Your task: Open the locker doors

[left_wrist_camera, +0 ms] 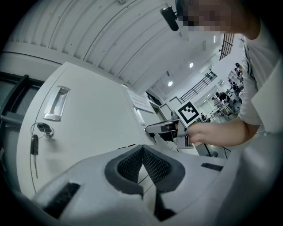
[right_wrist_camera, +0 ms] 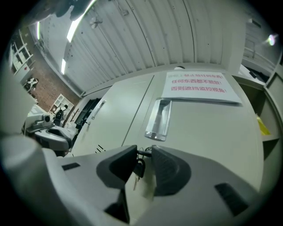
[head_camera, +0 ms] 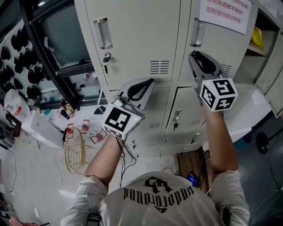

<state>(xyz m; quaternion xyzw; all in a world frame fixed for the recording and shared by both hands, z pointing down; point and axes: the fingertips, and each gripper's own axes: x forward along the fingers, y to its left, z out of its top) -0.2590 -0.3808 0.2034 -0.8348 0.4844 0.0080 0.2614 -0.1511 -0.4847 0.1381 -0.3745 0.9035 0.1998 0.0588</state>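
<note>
Two upper beige locker doors face me. The left door [head_camera: 137, 39] has a recessed handle [head_camera: 102, 33] [left_wrist_camera: 55, 103] and a key [head_camera: 106, 58] [left_wrist_camera: 34, 145] hanging in its lock. My left gripper [head_camera: 152, 80] [left_wrist_camera: 142, 149] hovers below that door's vents, shut and holding nothing. The right door [head_camera: 230, 48] bears a handle [head_camera: 197, 32] [right_wrist_camera: 159, 119] and a paper notice [head_camera: 223, 13] [right_wrist_camera: 199, 86]. My right gripper [head_camera: 192, 54] [right_wrist_camera: 143, 152] is at this door's lock. Its jaws stand either side of the dark key [right_wrist_camera: 140, 167], with a gap still showing.
Lower locker doors [head_camera: 177, 119] with their own keys sit beneath. A dark-framed glass partition [head_camera: 48, 53] stands to the left, with a gold wire rack [head_camera: 75, 152] and clutter on the floor. An open shelf unit [head_camera: 261, 39] is at the right.
</note>
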